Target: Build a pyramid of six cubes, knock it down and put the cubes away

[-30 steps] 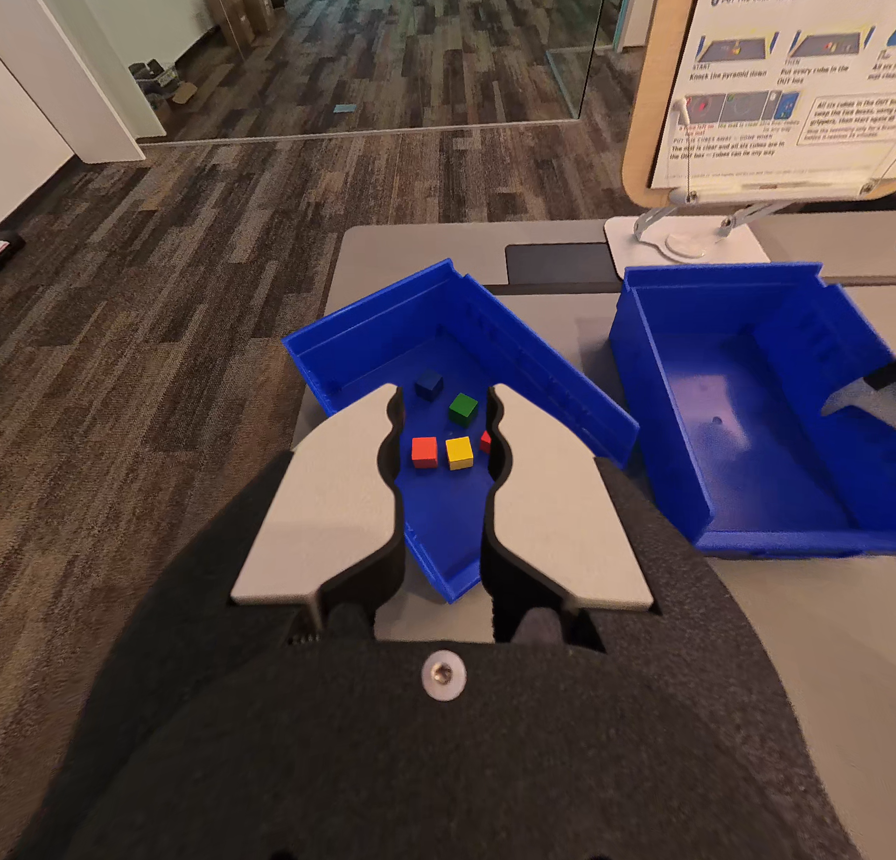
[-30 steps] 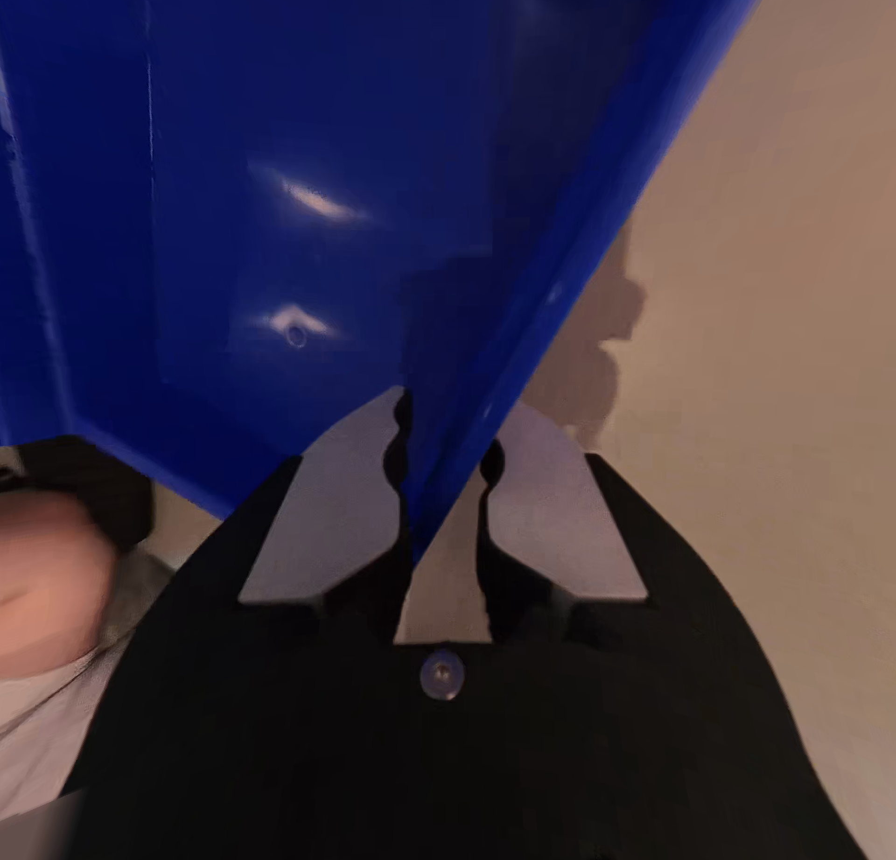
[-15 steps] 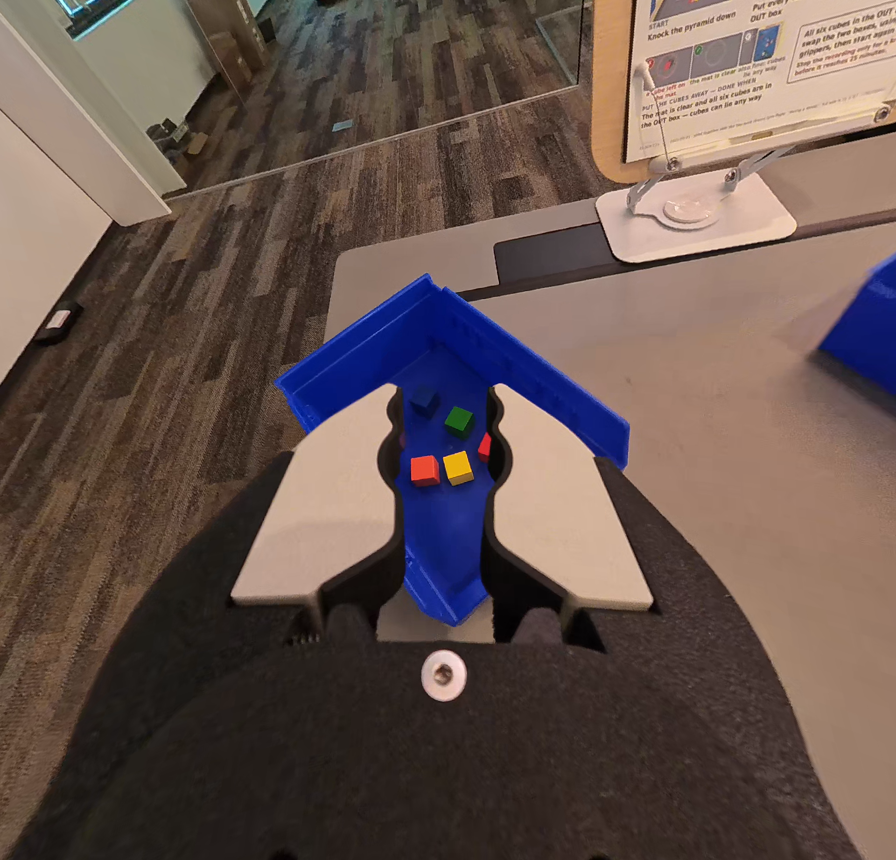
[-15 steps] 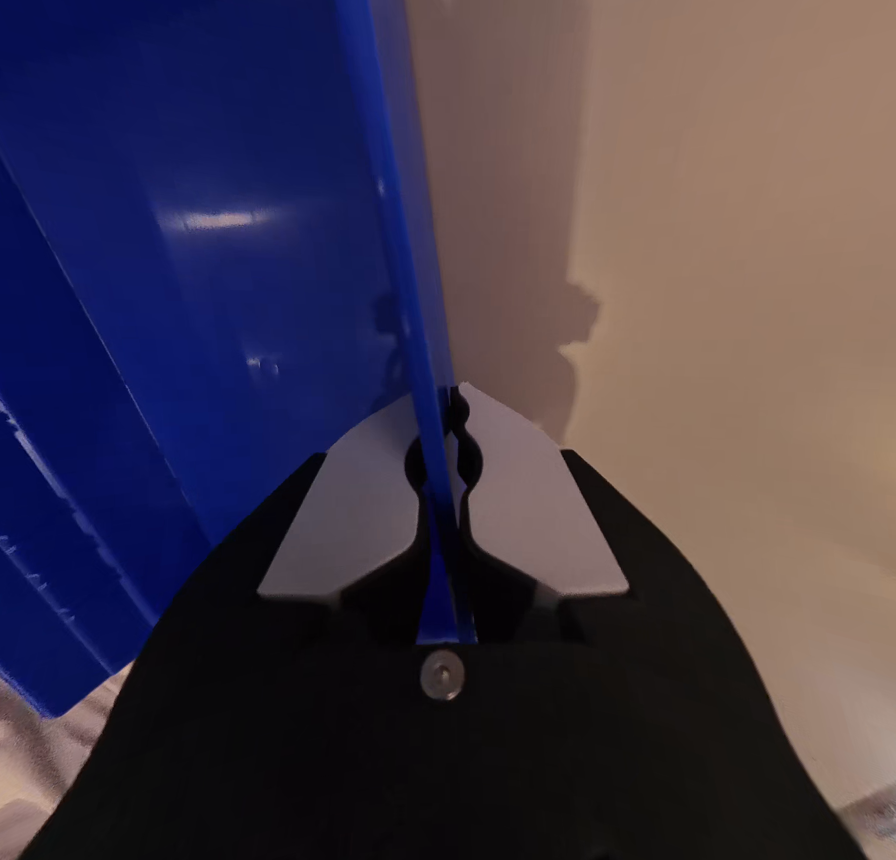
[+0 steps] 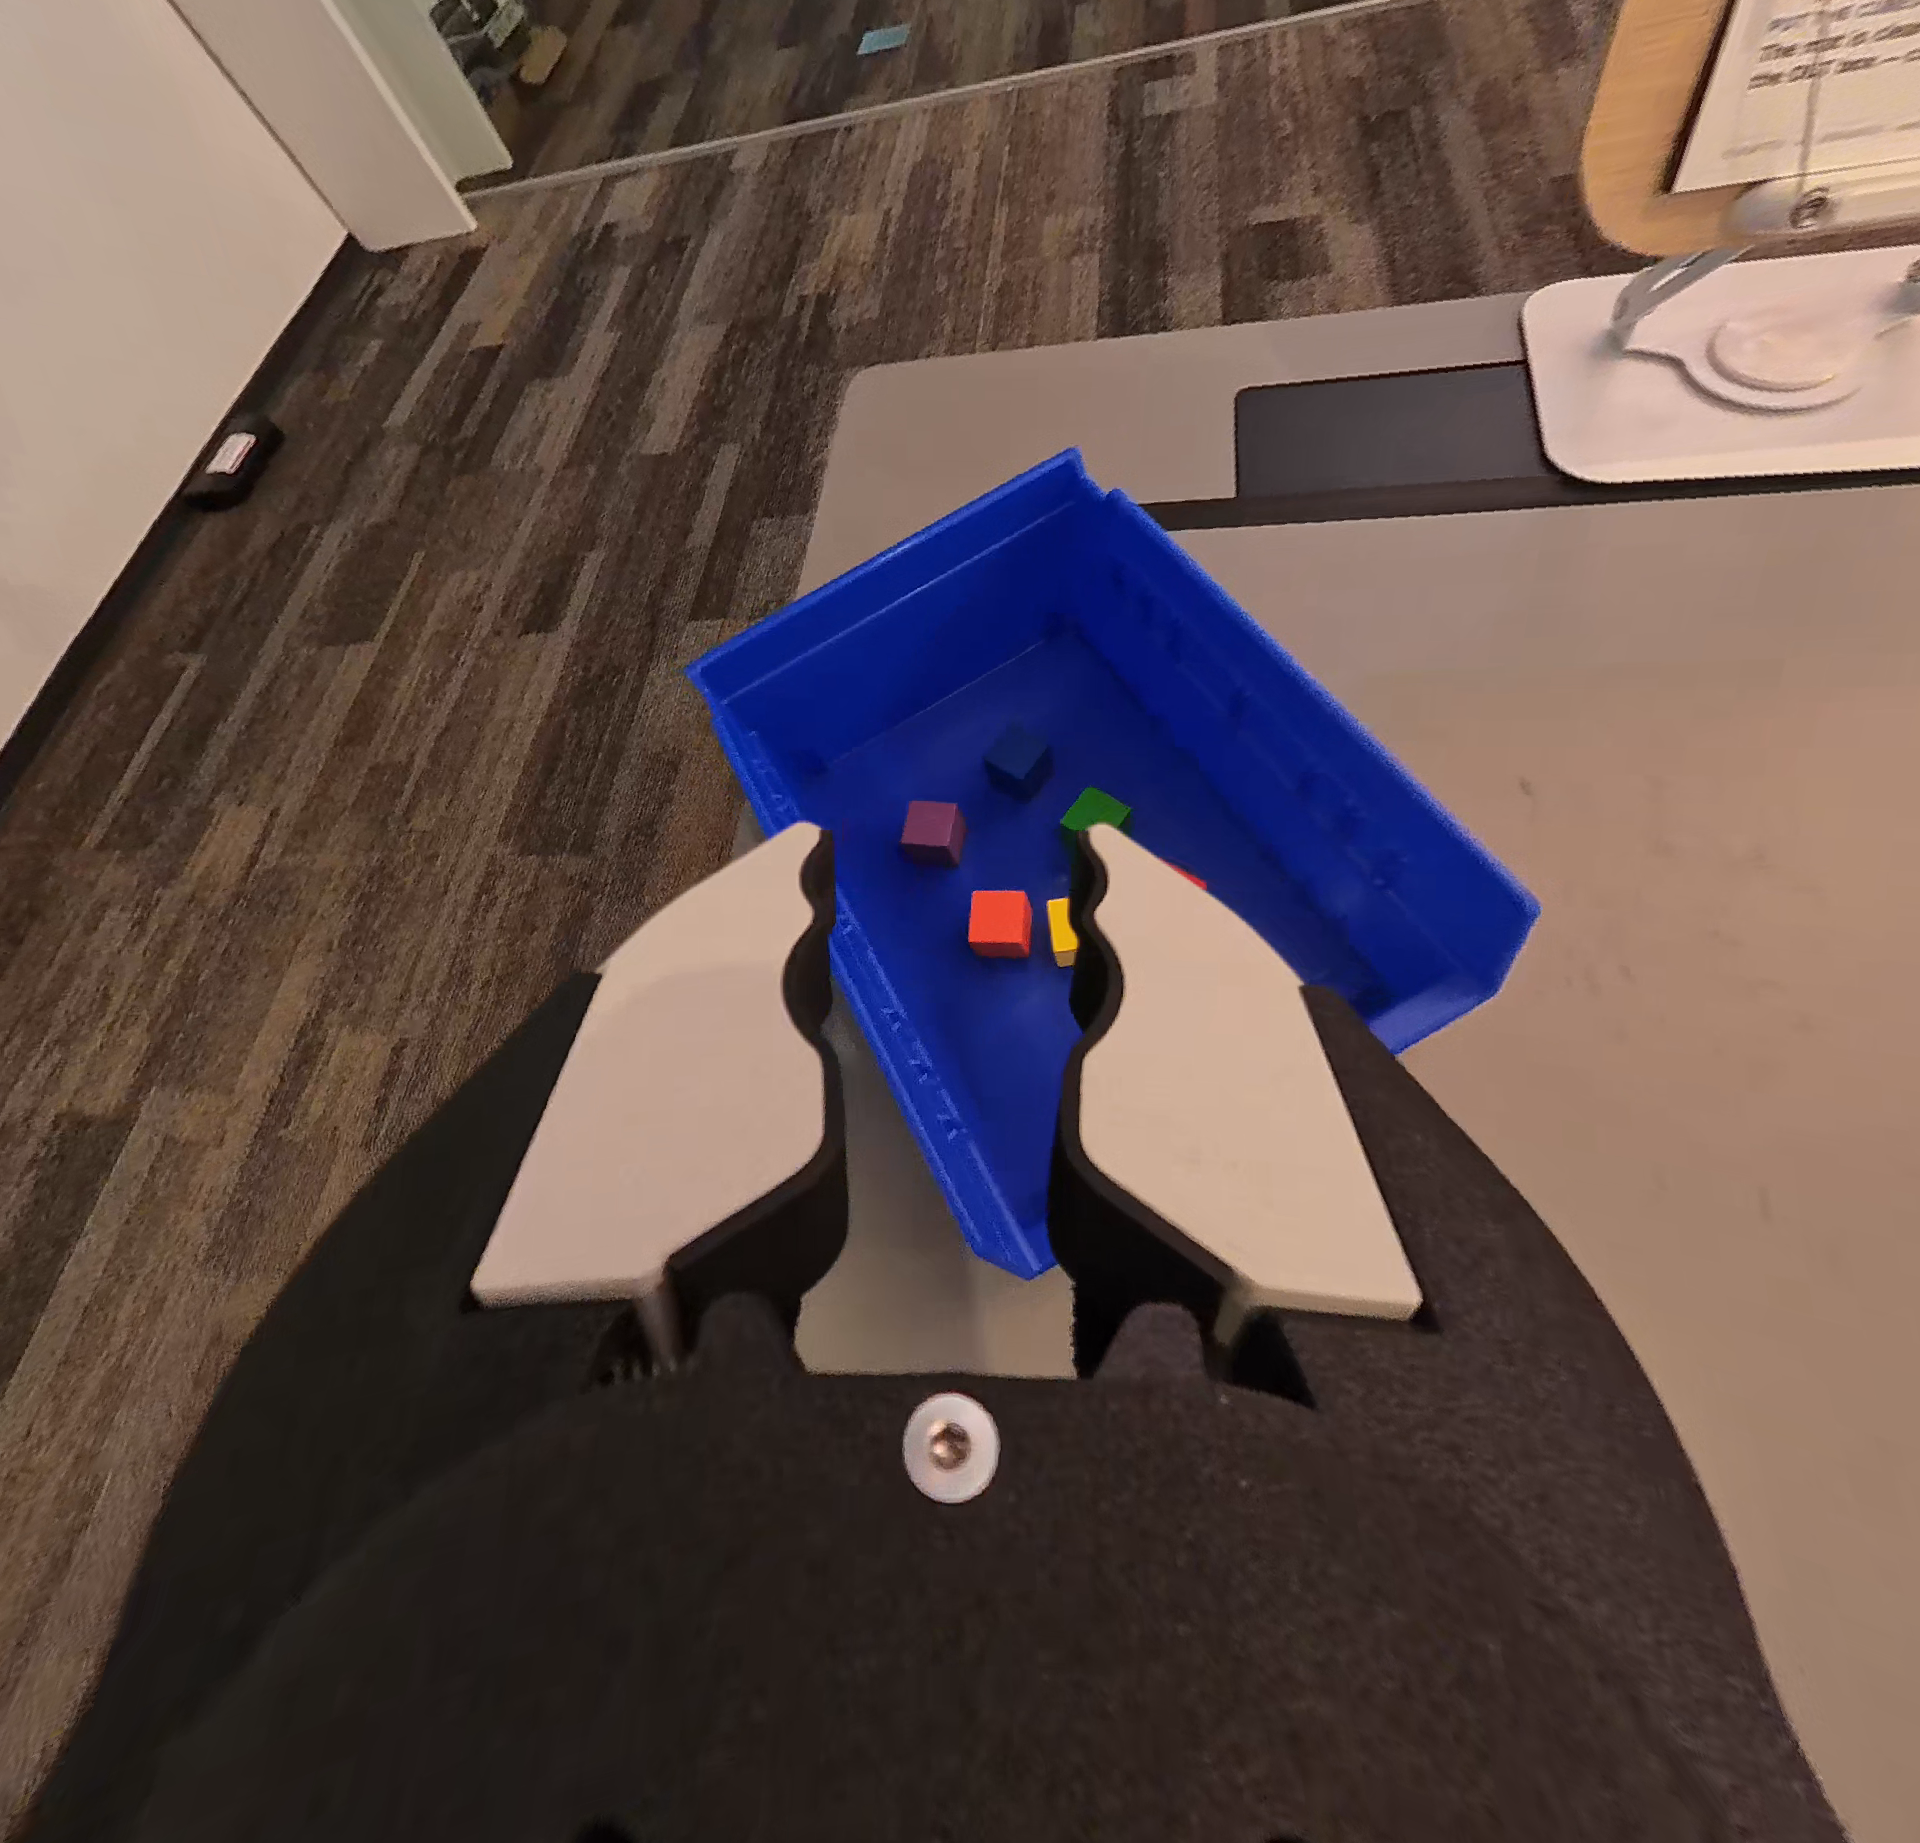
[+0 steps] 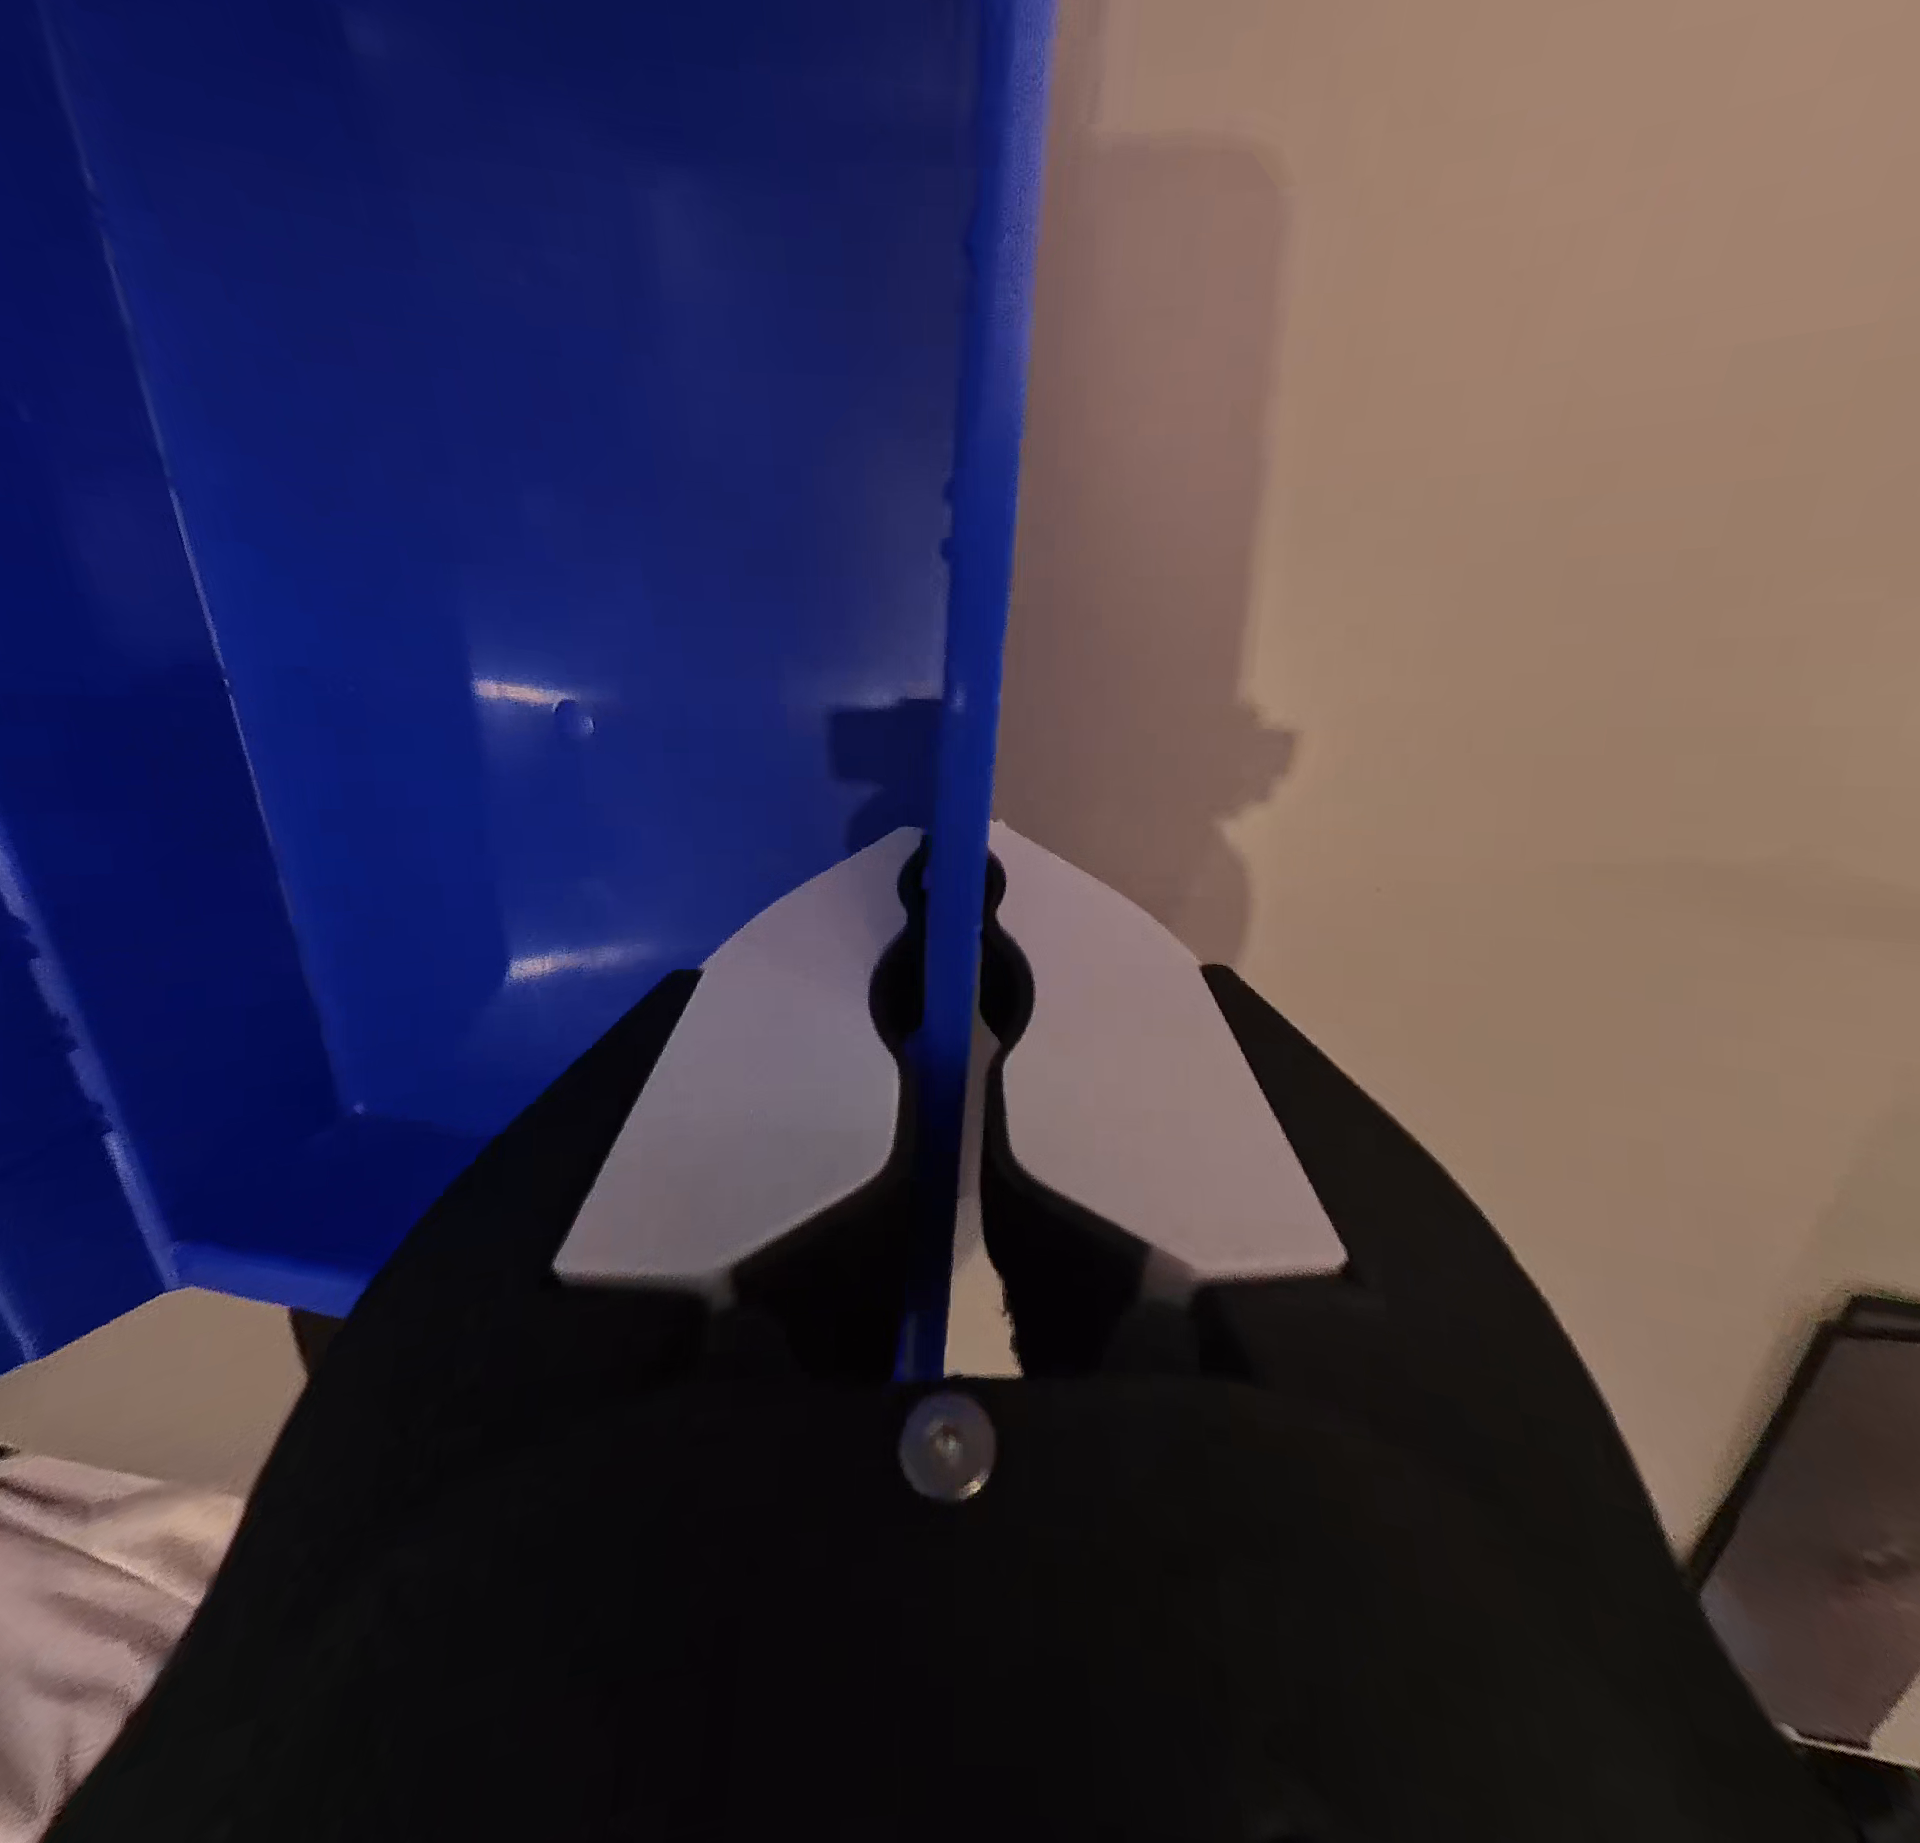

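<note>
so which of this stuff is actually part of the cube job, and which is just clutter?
Part of the job:
- blue plastic bin holding the cubes
- small coloured cubes: purple, navy, green, orange-red, yellow
- empty blue plastic bin
- left gripper
- right gripper

Lying about:
- wooden instruction board on a white stand
- grey table

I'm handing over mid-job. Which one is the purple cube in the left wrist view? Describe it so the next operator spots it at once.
Find the blue bin at the table's near-left corner, by the open left gripper. Among the cubes on its floor, the purple cube is the leftmost, close to the left wall. It sits apart from the others, up and left of the orange cube and left of the dark blue cube.
</note>
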The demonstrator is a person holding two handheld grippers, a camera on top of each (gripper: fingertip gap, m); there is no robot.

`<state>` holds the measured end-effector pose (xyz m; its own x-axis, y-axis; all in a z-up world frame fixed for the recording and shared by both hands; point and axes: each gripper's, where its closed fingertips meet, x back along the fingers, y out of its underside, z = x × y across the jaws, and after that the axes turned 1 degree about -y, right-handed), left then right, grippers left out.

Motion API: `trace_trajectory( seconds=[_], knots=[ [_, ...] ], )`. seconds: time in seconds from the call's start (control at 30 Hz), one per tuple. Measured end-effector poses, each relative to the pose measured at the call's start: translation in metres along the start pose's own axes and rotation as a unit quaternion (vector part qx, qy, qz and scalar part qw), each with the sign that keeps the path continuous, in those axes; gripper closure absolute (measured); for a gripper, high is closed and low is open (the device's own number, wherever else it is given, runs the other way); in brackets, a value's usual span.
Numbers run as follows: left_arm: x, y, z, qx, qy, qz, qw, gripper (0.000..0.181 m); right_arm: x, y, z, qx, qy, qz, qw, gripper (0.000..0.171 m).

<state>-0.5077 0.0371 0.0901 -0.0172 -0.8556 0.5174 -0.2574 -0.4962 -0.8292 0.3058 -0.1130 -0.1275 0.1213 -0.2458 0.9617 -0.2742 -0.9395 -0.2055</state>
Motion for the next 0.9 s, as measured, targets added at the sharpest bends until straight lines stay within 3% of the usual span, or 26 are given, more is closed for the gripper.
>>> trace_trajectory(
  seconds=[0.2,0.23,0.33,0.43,0.5,0.57,0.67,0.8,0.9],
  knots=[
    [-0.016,0.032,-0.029,0.053,-0.017,-0.061,0.997,0.133,0.003,0.005,0.000,0.012,0.042,0.001,0.999,0.156],
    [-0.021,0.039,-0.031,0.063,-0.012,-0.076,0.995,0.132,0.009,0.001,0.003,0.013,0.059,0.016,0.998,0.146],
    [-0.042,0.060,-0.023,0.069,0.039,-0.124,0.989,0.126,0.046,-0.024,0.001,0.016,0.095,0.126,0.987,0.135],
    [-0.064,0.080,-0.014,0.066,0.074,-0.181,0.978,0.122,0.125,-0.060,-0.014,0.019,0.156,0.325,0.932,0.130],
    [-0.077,0.094,-0.022,0.072,0.046,-0.223,0.971,0.121,0.183,-0.069,-0.044,0.021,0.149,0.453,0.879,0.133],
    [-0.087,0.109,-0.033,0.078,0.014,-0.261,0.962,0.120,0.221,-0.069,-0.076,0.023,0.123,0.522,0.844,0.135],
    [-0.101,0.122,-0.028,0.094,0.030,-0.289,0.952,0.124,0.241,-0.069,-0.116,0.045,0.089,0.543,0.834,0.135],
    [-0.113,0.146,-0.027,0.102,0.032,-0.345,0.932,0.127,0.233,-0.070,-0.159,0.087,0.037,0.531,0.842,0.135],
    [-0.121,0.154,-0.018,0.115,0.060,-0.359,0.924,0.142,0.223,-0.066,-0.194,0.125,-0.023,0.512,0.850,0.135]
  ],
)
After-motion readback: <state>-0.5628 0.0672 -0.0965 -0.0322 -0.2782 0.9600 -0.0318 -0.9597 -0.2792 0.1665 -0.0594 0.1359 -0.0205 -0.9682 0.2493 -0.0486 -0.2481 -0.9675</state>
